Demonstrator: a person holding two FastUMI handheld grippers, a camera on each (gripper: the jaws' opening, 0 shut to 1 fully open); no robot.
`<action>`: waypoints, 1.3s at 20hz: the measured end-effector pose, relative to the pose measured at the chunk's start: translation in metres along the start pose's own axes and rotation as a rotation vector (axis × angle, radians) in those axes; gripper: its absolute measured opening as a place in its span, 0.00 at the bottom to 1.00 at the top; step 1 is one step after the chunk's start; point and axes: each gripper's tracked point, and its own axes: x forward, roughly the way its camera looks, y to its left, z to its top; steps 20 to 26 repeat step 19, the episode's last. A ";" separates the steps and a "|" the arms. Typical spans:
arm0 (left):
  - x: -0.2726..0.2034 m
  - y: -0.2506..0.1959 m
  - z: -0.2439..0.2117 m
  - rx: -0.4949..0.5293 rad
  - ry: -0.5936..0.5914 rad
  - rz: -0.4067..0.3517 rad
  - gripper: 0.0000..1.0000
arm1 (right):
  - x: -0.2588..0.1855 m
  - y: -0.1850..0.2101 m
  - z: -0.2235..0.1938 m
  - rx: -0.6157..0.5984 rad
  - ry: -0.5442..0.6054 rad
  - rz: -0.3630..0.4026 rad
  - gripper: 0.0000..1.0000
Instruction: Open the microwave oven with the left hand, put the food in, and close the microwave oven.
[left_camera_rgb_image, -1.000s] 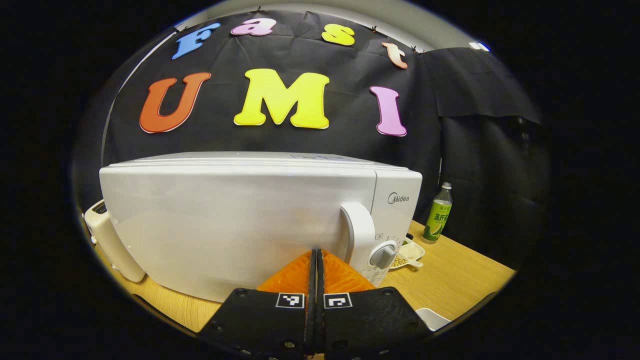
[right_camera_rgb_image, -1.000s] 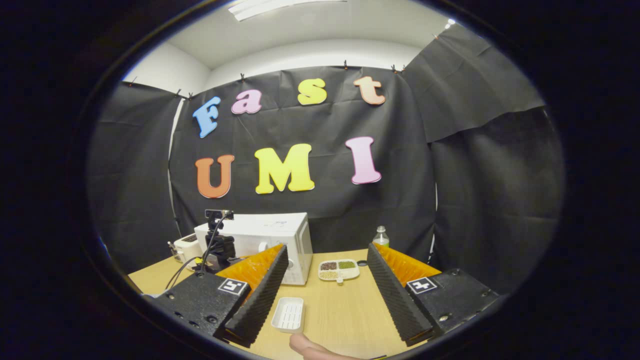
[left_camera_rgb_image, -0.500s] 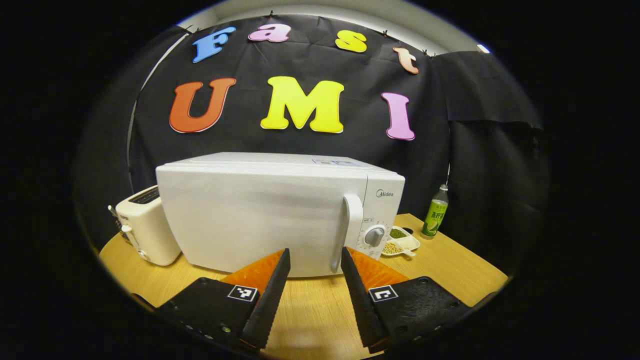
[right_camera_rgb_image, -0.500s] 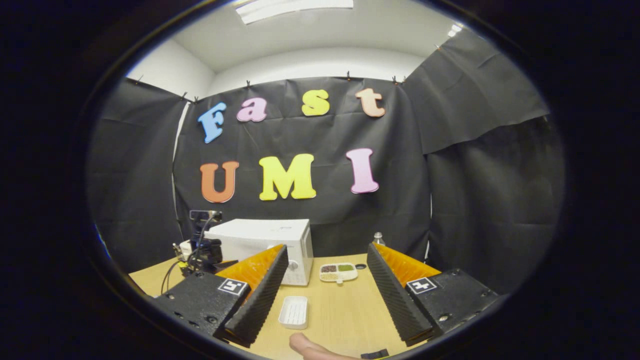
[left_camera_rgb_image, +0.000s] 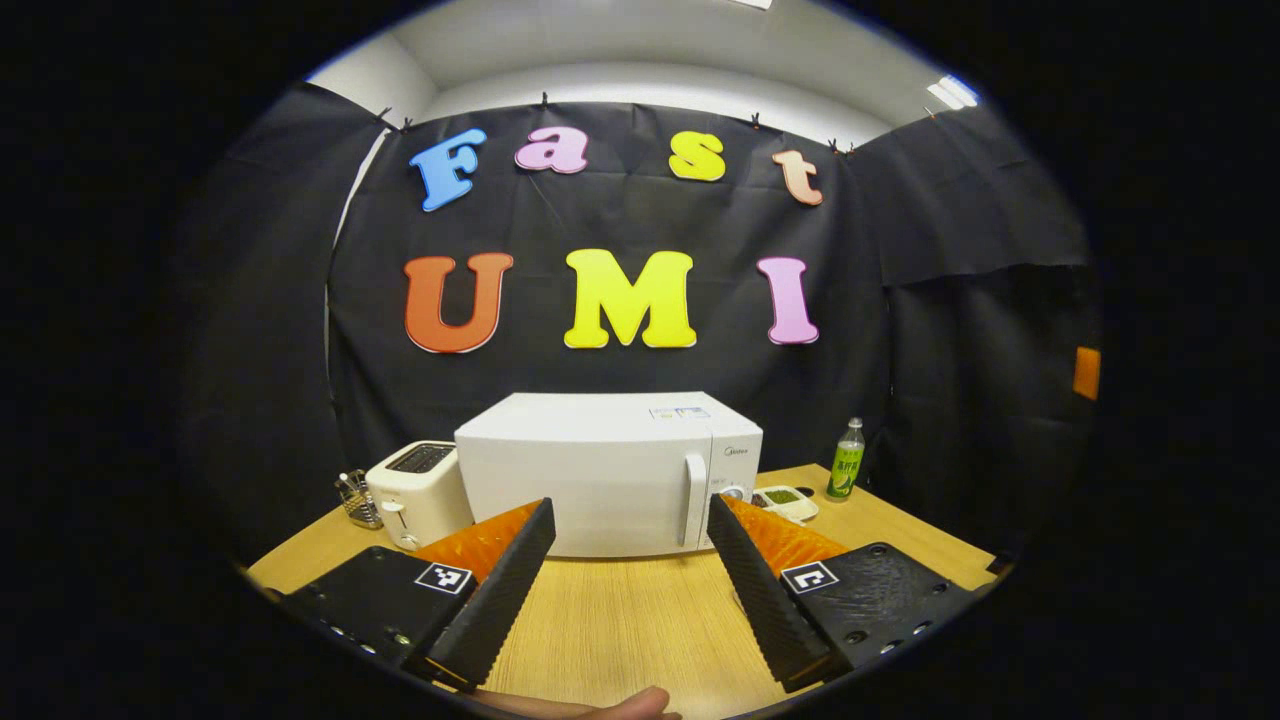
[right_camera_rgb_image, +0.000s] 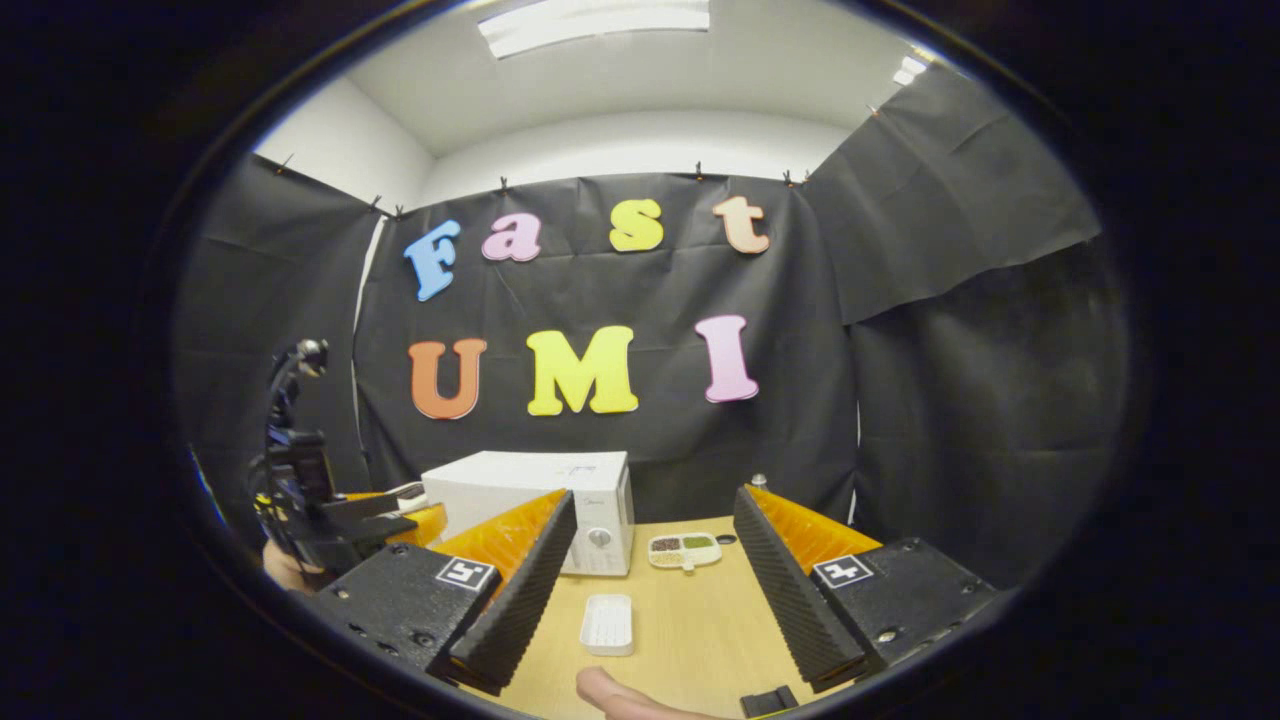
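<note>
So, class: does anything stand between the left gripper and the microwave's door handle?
Nothing visible does. The left gripper is open and faces the microwave; only bare table lies before the door handle.

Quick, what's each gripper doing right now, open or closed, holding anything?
Left gripper: open, holding nothing, in front of the microwave.
Right gripper: open, holding nothing, above the table.

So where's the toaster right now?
In the left gripper view, the white toaster sits on the wooden table, just left of the microwave oven, with a small wire holder on its other side.
</note>
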 end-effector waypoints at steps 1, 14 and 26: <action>-0.014 0.000 0.011 0.001 -0.020 0.005 0.96 | 0.000 0.003 0.003 0.003 -0.005 -0.006 0.91; -0.135 0.010 0.023 0.029 -0.070 0.086 0.96 | -0.017 0.033 0.014 0.079 -0.065 0.033 0.90; -0.142 -0.002 0.030 0.030 -0.096 0.043 0.96 | -0.021 0.039 0.011 0.053 -0.057 0.049 1.00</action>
